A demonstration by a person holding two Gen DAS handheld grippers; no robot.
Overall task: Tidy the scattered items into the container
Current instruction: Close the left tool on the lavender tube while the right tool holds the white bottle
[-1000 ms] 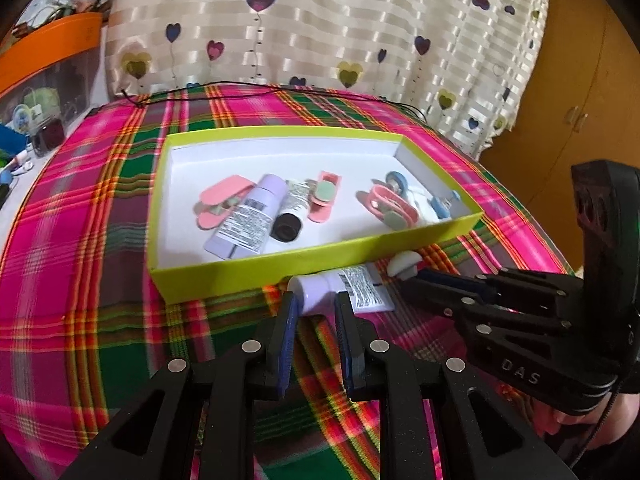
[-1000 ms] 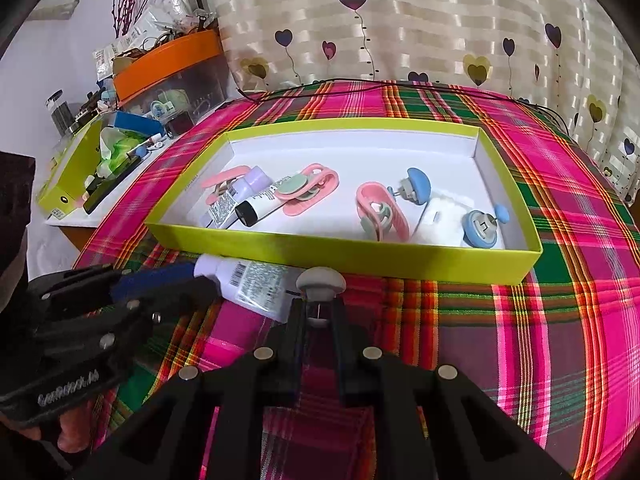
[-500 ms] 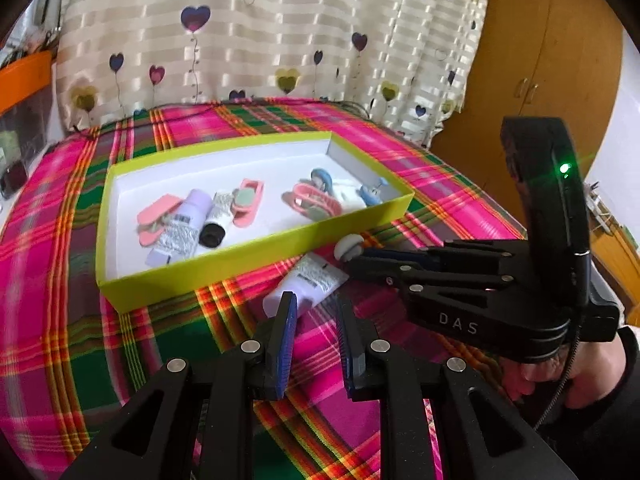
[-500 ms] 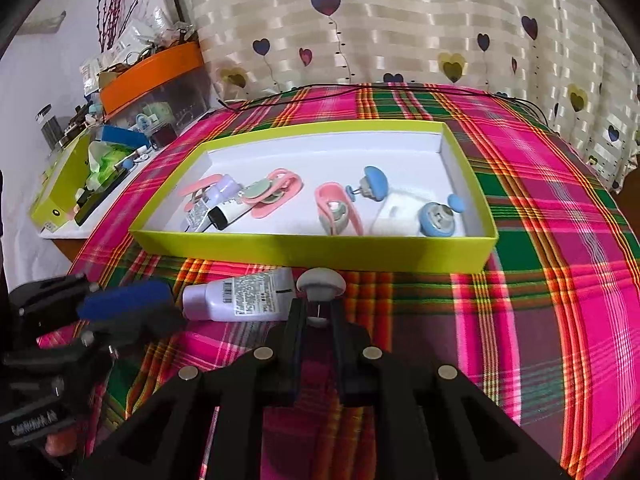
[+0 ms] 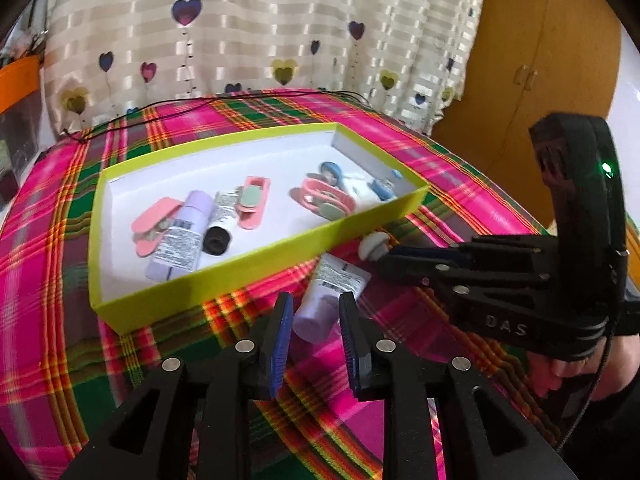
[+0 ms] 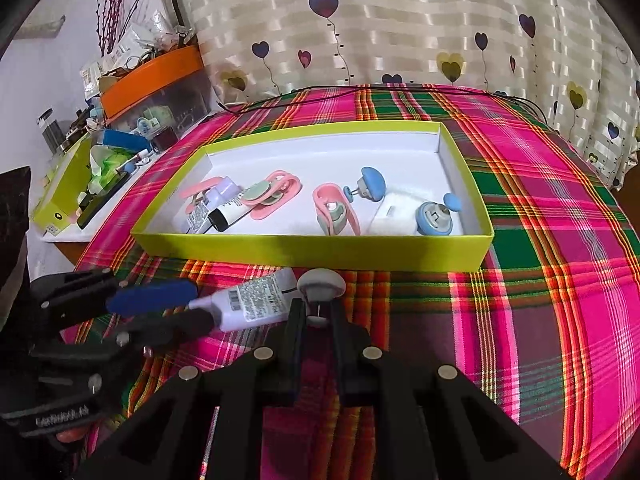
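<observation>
Left wrist view: the yellow-green box (image 5: 256, 264) sits at centre left on the plaid-covered desk (image 5: 48, 288). Right of it, at lower centre, the left hand-held gripper (image 5: 316, 320) is spreading its jaws around the cap end of a lavender tube (image 5: 328, 300), pads clear of it. Further right, the right hand-held gripper (image 5: 390, 254) is clenched on a grey knob (image 5: 372, 245) just beside the box.

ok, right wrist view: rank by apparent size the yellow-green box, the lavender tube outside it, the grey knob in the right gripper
1. Yellow-green box
2. Lavender tube
3. Grey knob, though it sits nearest the camera
</observation>
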